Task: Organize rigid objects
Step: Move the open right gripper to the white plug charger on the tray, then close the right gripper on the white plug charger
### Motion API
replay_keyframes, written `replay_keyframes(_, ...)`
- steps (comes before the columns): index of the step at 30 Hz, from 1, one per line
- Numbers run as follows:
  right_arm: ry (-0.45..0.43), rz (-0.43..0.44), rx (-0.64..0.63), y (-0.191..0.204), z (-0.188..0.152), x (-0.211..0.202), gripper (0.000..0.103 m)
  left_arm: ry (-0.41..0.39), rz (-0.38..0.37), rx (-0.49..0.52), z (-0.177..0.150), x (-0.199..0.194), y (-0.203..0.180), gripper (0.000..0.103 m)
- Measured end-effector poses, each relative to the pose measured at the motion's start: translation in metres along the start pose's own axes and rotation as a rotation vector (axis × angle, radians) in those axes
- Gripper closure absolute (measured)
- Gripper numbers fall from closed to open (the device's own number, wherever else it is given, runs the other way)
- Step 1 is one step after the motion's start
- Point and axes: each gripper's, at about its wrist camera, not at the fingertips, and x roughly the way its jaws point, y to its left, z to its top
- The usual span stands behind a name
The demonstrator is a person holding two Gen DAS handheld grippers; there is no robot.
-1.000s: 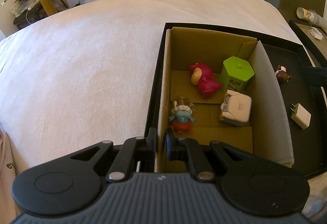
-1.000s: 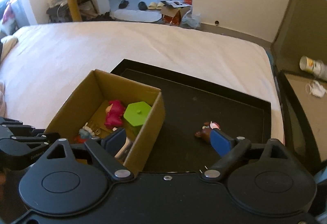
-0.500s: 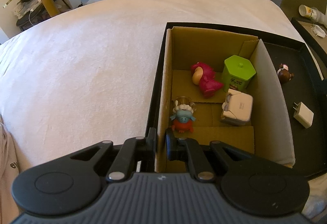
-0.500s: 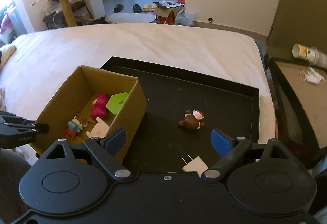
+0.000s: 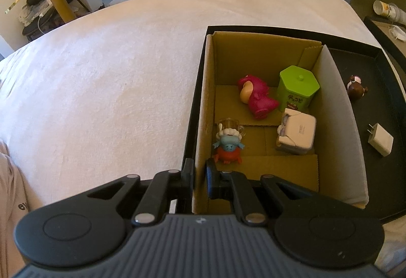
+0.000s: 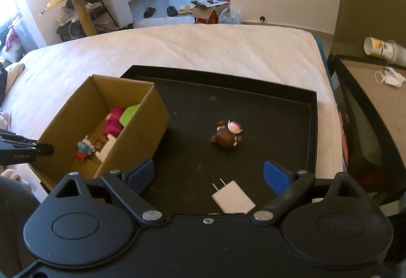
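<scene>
Cardboard box (image 5: 256,54): open-topped, standing in left part of black tray (image 6: 312,125); tray resting on white bed cover (image 5: 101,80).

Box contents, four items:
- One pink figure (image 5: 256,98), lying on its side at far end.
- One green hexagonal tin (image 5: 297,87), upright, lid with small knob, printed label on side; just beside pink figure, against right wall.
- One white folding case (image 5: 298,132), near right wall, in front of tin.
- One small blue-and-red figure (image 5: 228,147) with white cap, near left wall.

Tray floor outside box, two items:
- One brown figure (image 6: 227,134) with white-and-pink head, lying tipped, well apart from box.
- One white charger plug (image 6: 233,197), flat rectangular body, two metal prongs pointing away from camera, near tray's near edge.

Left gripper (image 5: 200,176): clenched on near-left wall of box, one finger outside, one inside.

Right gripper (image 6: 209,174): released, blue pads spread wide, jaws just been opening further; nothing grasped. Positioned over tray with charger plug lying between the pads, not touching either.
</scene>
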Motion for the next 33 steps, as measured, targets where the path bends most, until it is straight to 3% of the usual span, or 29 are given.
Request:
replay_keyframes(15, -0.018, 0.070, 0.058, -0.027, -0.019, 0.016, 0.010, 0.019, 0.037, 0.025, 0.003, 0.003, -0.008, 0.093)
replay_keyframes(24, 0.059, 0.058, 0.047, -0.031, -0.024, 0.036, 0.010, 0.046, 0.075, 0.041, 0.008, 0.004, -0.014, 0.093)
replay_keyframes(29, 0.128, 0.088, 0.169, -0.050, -0.028, 0.049, 0.011, 0.059, 0.083, 0.050, 0.008, 0.005, -0.015, 0.092)
replay_keyframes(33, 0.133, 0.067, 0.153, -0.050, -0.030, 0.052, 0.011, 0.065, 0.088, 0.056, 0.009, 0.006, -0.015, 0.092)
